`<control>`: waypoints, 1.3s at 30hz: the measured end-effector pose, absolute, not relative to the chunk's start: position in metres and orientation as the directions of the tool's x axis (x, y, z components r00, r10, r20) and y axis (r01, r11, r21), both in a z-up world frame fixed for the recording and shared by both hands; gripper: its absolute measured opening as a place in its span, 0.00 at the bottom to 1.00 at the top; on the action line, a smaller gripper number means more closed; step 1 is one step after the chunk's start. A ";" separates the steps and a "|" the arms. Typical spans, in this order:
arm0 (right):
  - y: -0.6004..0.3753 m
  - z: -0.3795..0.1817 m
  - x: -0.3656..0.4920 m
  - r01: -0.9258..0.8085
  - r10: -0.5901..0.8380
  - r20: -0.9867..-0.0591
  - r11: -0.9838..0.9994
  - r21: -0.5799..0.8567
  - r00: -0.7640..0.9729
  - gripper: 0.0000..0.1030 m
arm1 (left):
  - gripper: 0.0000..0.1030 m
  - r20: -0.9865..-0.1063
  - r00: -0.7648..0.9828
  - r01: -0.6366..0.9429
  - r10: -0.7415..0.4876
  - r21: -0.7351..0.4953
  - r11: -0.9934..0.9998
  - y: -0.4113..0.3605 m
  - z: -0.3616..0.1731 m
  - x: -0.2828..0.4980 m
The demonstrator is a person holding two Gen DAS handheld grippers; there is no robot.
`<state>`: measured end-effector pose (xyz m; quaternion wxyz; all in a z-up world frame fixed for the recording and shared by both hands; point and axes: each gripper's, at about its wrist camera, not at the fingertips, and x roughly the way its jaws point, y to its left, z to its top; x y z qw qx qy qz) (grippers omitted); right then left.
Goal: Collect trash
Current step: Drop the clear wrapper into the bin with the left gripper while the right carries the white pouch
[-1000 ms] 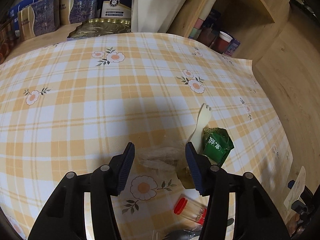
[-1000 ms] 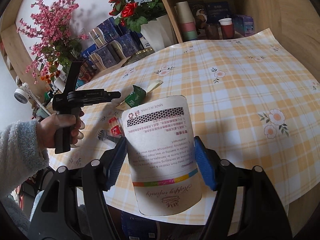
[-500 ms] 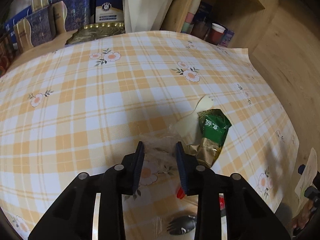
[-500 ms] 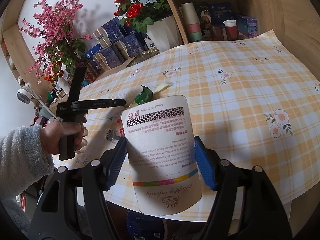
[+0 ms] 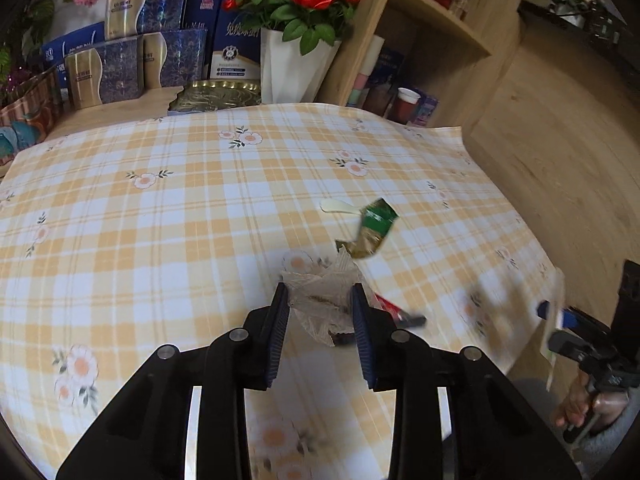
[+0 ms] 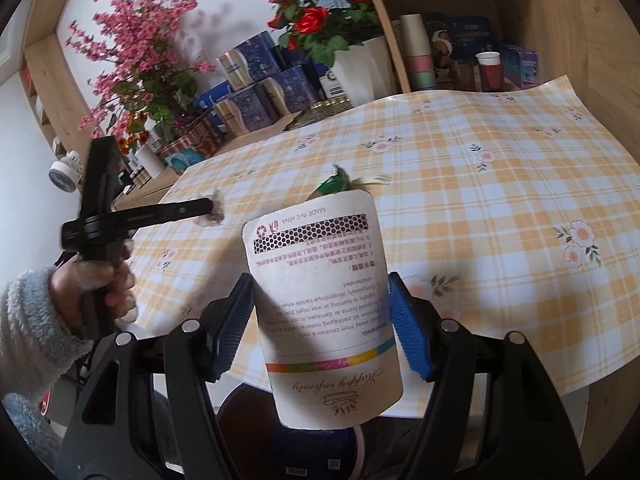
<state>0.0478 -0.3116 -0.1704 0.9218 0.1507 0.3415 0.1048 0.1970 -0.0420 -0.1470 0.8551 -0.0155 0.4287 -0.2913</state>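
Note:
My left gripper is shut on a crumpled clear plastic wrapper and holds it above the checked tablecloth. It also shows in the right wrist view. A green and gold sachet and a pale plastic spork lie on the cloth beyond it. A red-capped item lies blurred under the right finger. My right gripper is shut on a paper pouch with printed text, held at the table's near edge.
A white vase of red roses, blue boxes and a gold tin stand at the table's back. A wooden shelf with cups is at the back right. The table edge drops to a wooden floor.
My left gripper shut on the clear wrapper and lifted it off the cloth, pulling back toward the near right. The right gripper stays shut on the pouch, hardly moved.

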 end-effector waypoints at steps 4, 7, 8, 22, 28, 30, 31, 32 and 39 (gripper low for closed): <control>-0.299 -0.171 0.036 -0.111 0.311 -0.599 0.932 0.346 0.738 0.65 | 0.30 -0.707 0.463 0.510 -0.535 -0.281 0.813 -0.028 -0.137 0.149; -0.289 -0.171 0.026 -0.128 0.319 -0.599 0.932 0.340 0.734 0.65 | 0.30 -0.701 0.452 0.535 -0.551 -0.282 0.797 -0.020 -0.137 0.114; -0.287 -0.171 0.023 -0.133 0.322 -0.599 0.932 0.338 0.733 0.65 | 0.30 -0.702 0.446 0.544 -0.555 -0.280 0.791 -0.019 -0.139 0.103; -0.270 -0.184 -0.007 -0.159 0.345 -0.610 0.928 0.338 0.713 0.65 | 0.30 -0.837 0.288 0.672 -0.465 -0.169 0.721 -0.052 -0.232 -0.009; -0.272 -0.189 -0.013 -0.149 0.333 -0.620 0.932 0.330 0.710 0.65 | 0.30 -0.895 0.294 0.740 -0.336 -0.010 0.673 -0.073 -0.273 -0.020; -0.275 -0.191 -0.014 -0.141 0.331 -0.623 0.932 0.335 0.708 0.65 | 0.30 -0.907 0.284 0.748 -0.312 0.007 0.663 -0.076 -0.286 -0.020; -0.276 -0.192 -0.014 -0.137 0.329 -0.625 0.932 0.335 0.708 0.65 | 0.30 -0.912 0.280 0.749 -0.299 0.012 0.663 -0.077 -0.292 -0.019; -0.277 -0.192 -0.014 -0.134 0.327 -0.626 0.932 0.336 0.708 0.65 | 0.31 -0.919 0.272 0.748 -0.285 0.015 0.663 -0.079 -0.297 -0.018; -0.280 -0.195 -0.015 -0.119 0.321 -0.633 0.933 0.340 0.705 0.65 | 0.34 -0.942 0.251 0.746 -0.221 0.043 0.665 -0.082 -0.325 -0.010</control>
